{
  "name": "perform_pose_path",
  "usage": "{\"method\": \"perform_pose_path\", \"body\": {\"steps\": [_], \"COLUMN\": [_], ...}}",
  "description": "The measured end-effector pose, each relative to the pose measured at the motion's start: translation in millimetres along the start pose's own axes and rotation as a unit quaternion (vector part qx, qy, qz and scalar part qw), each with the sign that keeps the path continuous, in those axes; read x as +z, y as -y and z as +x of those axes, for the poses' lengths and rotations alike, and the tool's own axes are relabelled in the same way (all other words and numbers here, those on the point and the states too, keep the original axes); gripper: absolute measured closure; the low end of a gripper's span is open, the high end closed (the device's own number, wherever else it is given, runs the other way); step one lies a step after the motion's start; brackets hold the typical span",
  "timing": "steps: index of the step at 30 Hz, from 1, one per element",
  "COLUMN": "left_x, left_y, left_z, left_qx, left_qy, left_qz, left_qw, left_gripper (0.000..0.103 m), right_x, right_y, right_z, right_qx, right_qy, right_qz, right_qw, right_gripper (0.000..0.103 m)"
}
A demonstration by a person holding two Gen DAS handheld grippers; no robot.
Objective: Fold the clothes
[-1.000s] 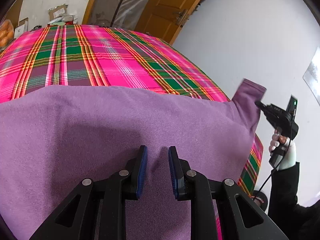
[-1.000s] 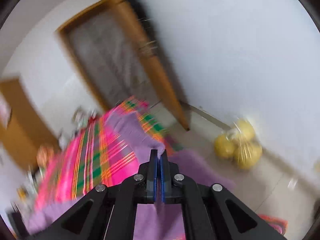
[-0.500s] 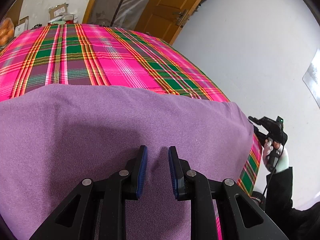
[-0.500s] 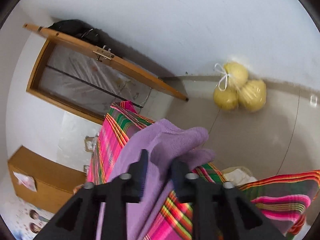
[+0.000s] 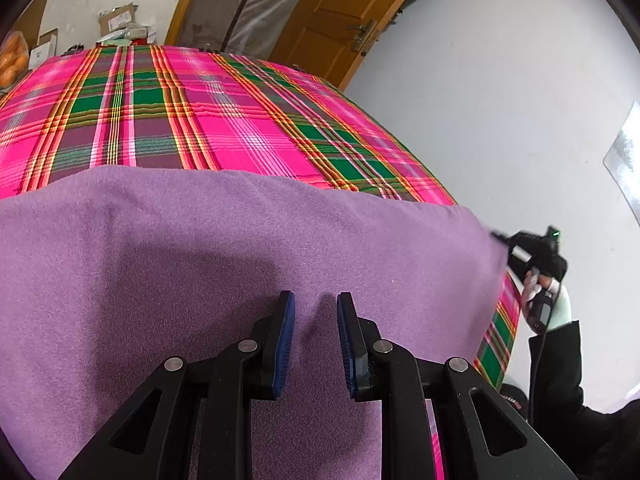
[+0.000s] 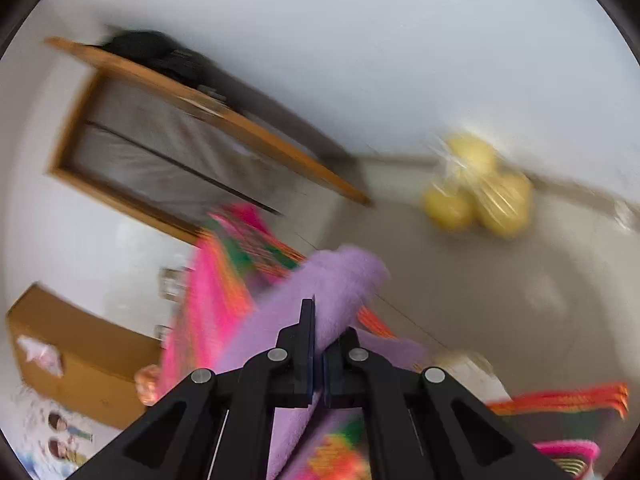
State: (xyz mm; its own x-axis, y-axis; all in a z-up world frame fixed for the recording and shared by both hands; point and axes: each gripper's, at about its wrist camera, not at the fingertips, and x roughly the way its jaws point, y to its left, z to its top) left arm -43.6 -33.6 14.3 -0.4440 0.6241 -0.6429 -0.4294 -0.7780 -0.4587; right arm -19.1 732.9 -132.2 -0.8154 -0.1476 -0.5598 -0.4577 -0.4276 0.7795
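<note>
A purple fleece cloth (image 5: 200,260) lies spread over a table covered in pink and green plaid (image 5: 200,120). My left gripper (image 5: 316,304) hovers over its near part. The blue pads stand partly apart, and cloth shows in the gap, lying beneath rather than pinched. My right gripper (image 5: 500,236) is at the cloth's right corner by the table edge, held by a white-gloved hand (image 5: 556,304). The blurred right wrist view shows that gripper (image 6: 324,320) shut on a thick fold of the purple cloth (image 6: 340,276), which partly covers its right finger.
A wooden door (image 5: 340,20) and a plastic-covered doorway stand behind the table, with boxes (image 5: 120,20) at the far left. A bag of yellow fruit (image 6: 476,196) sits on the floor by the wall. A wooden cabinet (image 6: 72,352) is at the left.
The right gripper dropped from holding the corner raised, opened beside the cloth's edge, then closed on it lower down. The raised corner has fallen flat. The left gripper has not moved.
</note>
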Motion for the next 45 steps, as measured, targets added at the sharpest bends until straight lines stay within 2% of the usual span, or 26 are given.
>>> {"method": "perform_pose_path", "body": {"steps": [8,12,13,15,17,18,21,23,25,27,29,30,31,32,35,37,38,39,40,43,45], "left_x": [0,0,0,0,0,0,0,0,0,0,0,-1,-1,-1,-2,-2,-2,-2,-2,-2,-2], "left_y": [-1,-1,-2,-2,-2,-2,-1,-1,-1,0,0,-1,-1,-1,-1,-1,-2,-2,-2,-2,-2], "left_z": [-1,-1,-1,-1,-1,-1,0,0,0,0,0,0,0,0,-1,-1,-1,-1,-1,-1,-1], "left_qx": [-0.003,-0.005,-0.005,-0.006,-0.006,-0.006,-0.006,-0.005,-0.005,-0.005,-0.006,-0.007,-0.007,-0.008,-0.009,-0.010,-0.010,-0.010,-0.010,-0.010,-0.010], "left_qy": [0.001,0.001,0.001,0.002,0.002,0.002,0.002,0.002,0.002,0.002,0.003,0.003,0.004,0.004,0.005,0.005,0.005,0.005,0.005,0.004,0.005], "left_qz": [-0.003,-0.005,-0.005,-0.006,-0.006,-0.006,-0.006,-0.006,-0.006,-0.006,-0.007,-0.008,-0.009,-0.009,-0.010,-0.010,-0.010,-0.010,-0.010,-0.010,-0.010], "left_qw": [1.0000,1.0000,1.0000,1.0000,1.0000,1.0000,1.0000,1.0000,1.0000,1.0000,1.0000,0.9999,0.9999,0.9999,0.9999,0.9999,0.9999,0.9999,0.9999,0.9999,0.9999], "left_gripper": [0.081,0.081,0.081,0.081,0.081,0.081,0.081,0.081,0.081,0.081,0.081,0.081,0.081,0.081,0.081,0.081,0.081,0.081,0.081,0.081,0.081], "right_x": [1,7,8,8,3,-1,-33,-67,-104,-141,-169,-175,-174,-165,-126,-106,-100,-98,-99,-119,-136], "right_y": [-2,6,3,-4,-11,-15,-35,-50,-66,-81,-100,-105,-105,-99,-71,-59,-58,-59,-64,-91,-107], "right_z": [-10,-10,-16,-34,-56,-63,-65,-53,-35,-15,-13,-12,-12,-14,-28,-43,-50,-56,-59,-42,-17], "right_qx": [-0.041,-0.037,-0.052,-0.073,-0.070,-0.056,0.016,0.049,0.075,0.085,0.074,0.069,0.057,0.038,-0.012,-0.065,-0.099,-0.110,-0.084,-0.009,0.028], "right_qy": [0.025,0.019,0.036,0.087,0.139,0.149,0.111,0.058,-0.005,-0.070,-0.079,-0.083,-0.080,-0.070,-0.020,0.026,0.050,0.066,0.066,0.007,-0.064], "right_qz": [-0.021,-0.021,-0.035,-0.056,-0.076,-0.085,-0.133,-0.172,-0.211,-0.256,-0.328,-0.348,-0.352,-0.341,-0.260,-0.234,-0.233,-0.234,-0.237,-0.269,-0.282], "right_qw": [0.999,0.999,0.997,0.992,0.985,0.984,0.985,0.982,0.975,0.960,0.938,0.931,0.931,0.937,0.965,0.970,0.966,0.964,0.965,0.963,0.957], "right_gripper": [0.100,0.097,0.091,0.084,0.078,0.078,0.078,0.078,0.078,0.080,0.079,0.079,0.087,0.103,0.103,0.101,0.093,0.093,0.093,0.083,0.081]}}
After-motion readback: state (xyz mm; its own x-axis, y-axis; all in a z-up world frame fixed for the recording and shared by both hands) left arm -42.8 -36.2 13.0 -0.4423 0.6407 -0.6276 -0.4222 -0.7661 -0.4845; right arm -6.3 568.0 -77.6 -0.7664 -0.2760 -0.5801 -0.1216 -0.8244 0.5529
